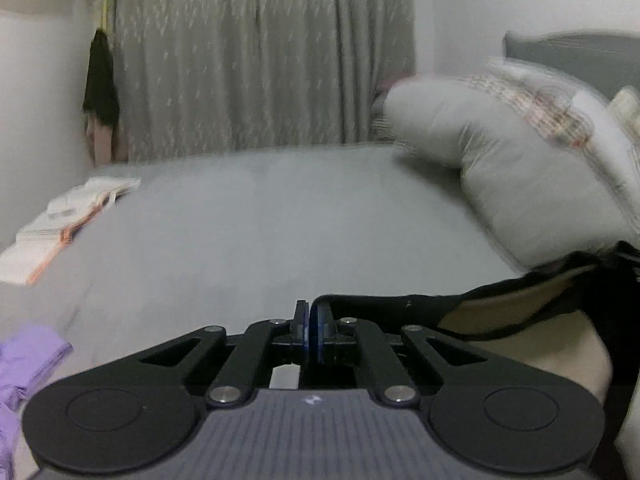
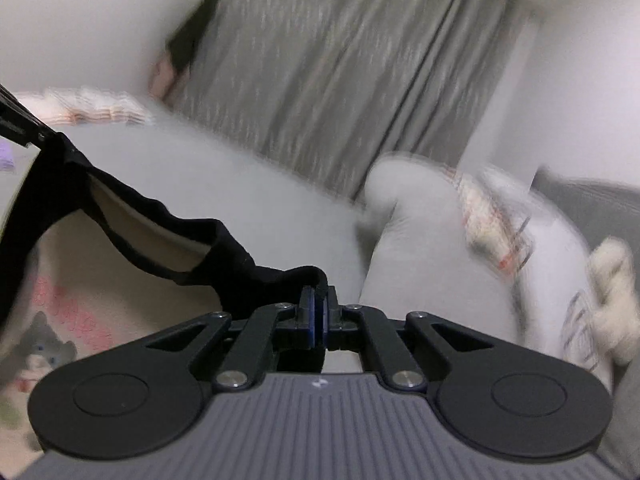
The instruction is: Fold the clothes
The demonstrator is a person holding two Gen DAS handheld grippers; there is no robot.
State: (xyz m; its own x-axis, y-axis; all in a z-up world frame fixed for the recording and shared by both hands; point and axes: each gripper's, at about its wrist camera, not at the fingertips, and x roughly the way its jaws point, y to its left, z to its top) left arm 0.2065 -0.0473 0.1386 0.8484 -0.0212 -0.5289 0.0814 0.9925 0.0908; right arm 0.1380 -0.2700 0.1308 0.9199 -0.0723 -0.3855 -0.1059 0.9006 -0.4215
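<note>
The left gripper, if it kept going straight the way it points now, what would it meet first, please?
Most likely the bare grey bed surface: the left gripper, shut on the black-trimmed garment, tilts downward toward it. Nothing else shows in that line, though blur leaves depth unclear.

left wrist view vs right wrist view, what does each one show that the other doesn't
Only the left wrist view shows a big purple cloth at the lower left. Only the right wrist view shows the cat print on the cream front of the garment. Both show each hand-held gripper (left, right) shut on the garment's black trim, the grey bed, curtain, pillow and folded stack.
</note>
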